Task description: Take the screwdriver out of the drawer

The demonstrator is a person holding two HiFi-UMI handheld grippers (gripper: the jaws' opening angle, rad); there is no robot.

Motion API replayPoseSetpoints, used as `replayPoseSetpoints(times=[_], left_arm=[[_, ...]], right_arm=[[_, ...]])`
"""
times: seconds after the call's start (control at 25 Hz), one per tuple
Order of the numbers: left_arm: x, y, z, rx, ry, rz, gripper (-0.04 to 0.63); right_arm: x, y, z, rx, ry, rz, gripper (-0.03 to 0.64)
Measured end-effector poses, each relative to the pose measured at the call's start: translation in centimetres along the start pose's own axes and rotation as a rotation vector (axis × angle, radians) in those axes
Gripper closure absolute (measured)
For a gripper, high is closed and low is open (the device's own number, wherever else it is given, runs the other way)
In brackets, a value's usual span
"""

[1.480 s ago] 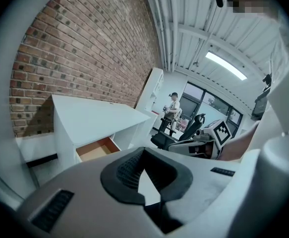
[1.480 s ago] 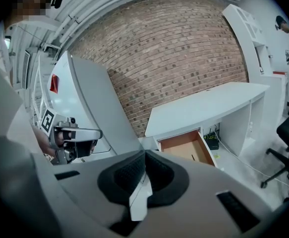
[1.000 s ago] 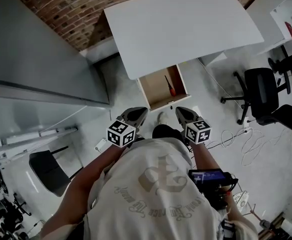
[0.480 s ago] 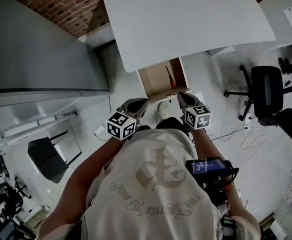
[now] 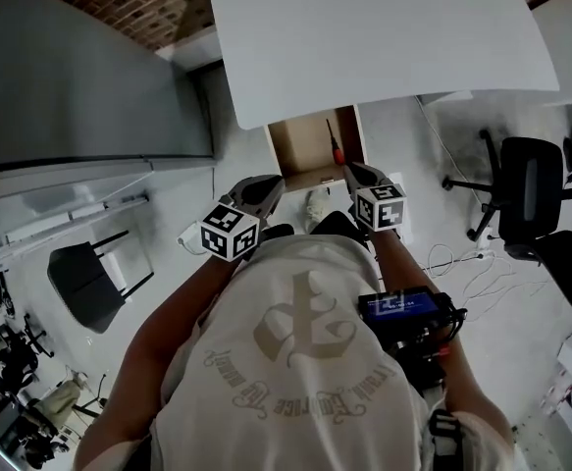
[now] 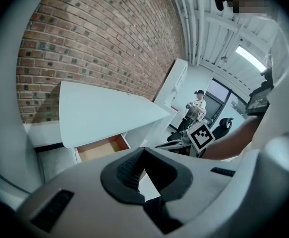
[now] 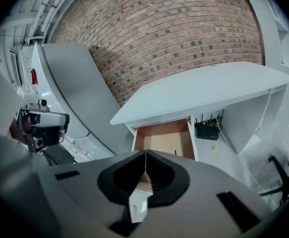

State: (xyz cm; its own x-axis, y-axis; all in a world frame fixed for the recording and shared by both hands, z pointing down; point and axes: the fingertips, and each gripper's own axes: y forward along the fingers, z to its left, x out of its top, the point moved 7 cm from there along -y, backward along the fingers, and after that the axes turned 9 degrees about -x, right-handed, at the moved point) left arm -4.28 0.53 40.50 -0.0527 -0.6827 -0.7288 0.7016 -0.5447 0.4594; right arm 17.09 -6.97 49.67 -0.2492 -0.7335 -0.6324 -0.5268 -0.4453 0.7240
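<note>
**A:** What's the room like on your feed?

**B:** I see a smooth white table [image 5: 384, 47] with rounded corners set against a rough brick wall [image 7: 174, 33]. The floor [image 5: 241, 160] is pale, with a flat grey panel [image 5: 79, 77] on the left and a black office chair [image 5: 531, 180] on the right.

**A:** And the drawer?

**B:** The drawer [image 5: 300, 145] stands open under the table's front edge, and its inside is bare tan wood. The screwdriver [image 5: 336, 148] lies in it along the right wall. Its red handle is toward me and its thin dark shaft points to the back.

**A:** Your jaws?

**B:** Both are empty. The right gripper [image 7: 145, 155] has its black ribbed jaws pressed together. The left gripper [image 6: 143, 152] has its jaws meeting at the tips. Both hang near the drawer's front.
</note>
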Motion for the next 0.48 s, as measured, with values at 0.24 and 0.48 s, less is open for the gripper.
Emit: replayPoseSetpoints(times=[0.24, 0.48], left_arm=[[-1.9, 2.4, 1.7, 0.020, -0.051, 0.011, 0.575], [-4.0, 3.6, 3.7, 0.052, -0.120, 0.027, 0.575]], right_arm=[[-0.7, 4.1, -2.1, 0.006, 0.000, 0.051, 0.592], [-1.8, 8.1, -2.9, 0.005, -0.026, 0.124, 0.592]])
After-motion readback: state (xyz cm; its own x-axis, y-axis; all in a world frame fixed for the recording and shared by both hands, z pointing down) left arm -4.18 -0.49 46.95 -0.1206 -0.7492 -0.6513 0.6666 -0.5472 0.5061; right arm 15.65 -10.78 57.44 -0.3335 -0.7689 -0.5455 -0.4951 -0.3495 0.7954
